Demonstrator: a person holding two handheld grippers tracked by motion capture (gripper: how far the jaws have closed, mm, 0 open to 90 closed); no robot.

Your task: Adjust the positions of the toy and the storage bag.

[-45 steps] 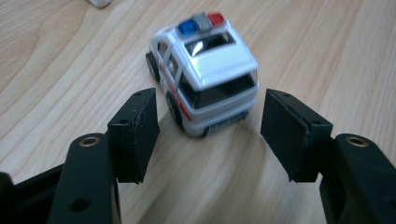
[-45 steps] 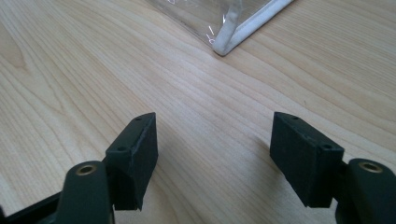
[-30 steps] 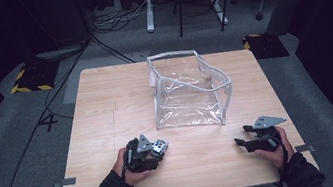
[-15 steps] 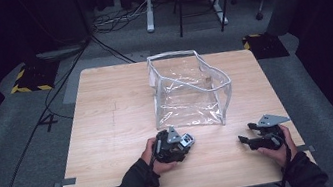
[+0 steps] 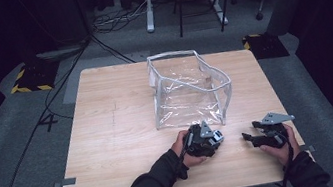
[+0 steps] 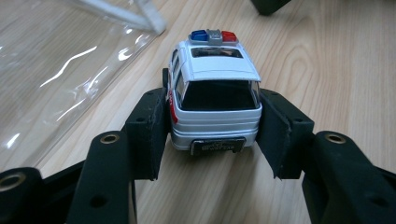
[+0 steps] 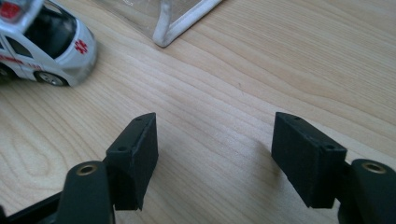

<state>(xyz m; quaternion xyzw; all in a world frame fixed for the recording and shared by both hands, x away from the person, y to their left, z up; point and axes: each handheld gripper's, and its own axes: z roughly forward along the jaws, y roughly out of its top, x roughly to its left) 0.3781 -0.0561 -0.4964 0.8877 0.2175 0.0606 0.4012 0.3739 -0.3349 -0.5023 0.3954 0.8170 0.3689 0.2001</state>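
High view: the left gripper (image 5: 215,139) sits low on the table (image 5: 110,133) just near of the clear bag (image 5: 189,90), having slid rightward from a second ago; the right gripper (image 5: 252,138) has hardly stirred, and the car is hard to make out from up here. Left gripper view: the jaws are clamped on the toy police car (image 6: 214,88), its front cut from sight. Right gripper view: the jaws gape over bare wood, with the car (image 7: 42,44) cropped at the far left.

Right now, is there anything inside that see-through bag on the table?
The clear bag looks empty; wood grain shows through its bottom. The toy police car sits outside it, between the left tongs. Glare hides some corners.
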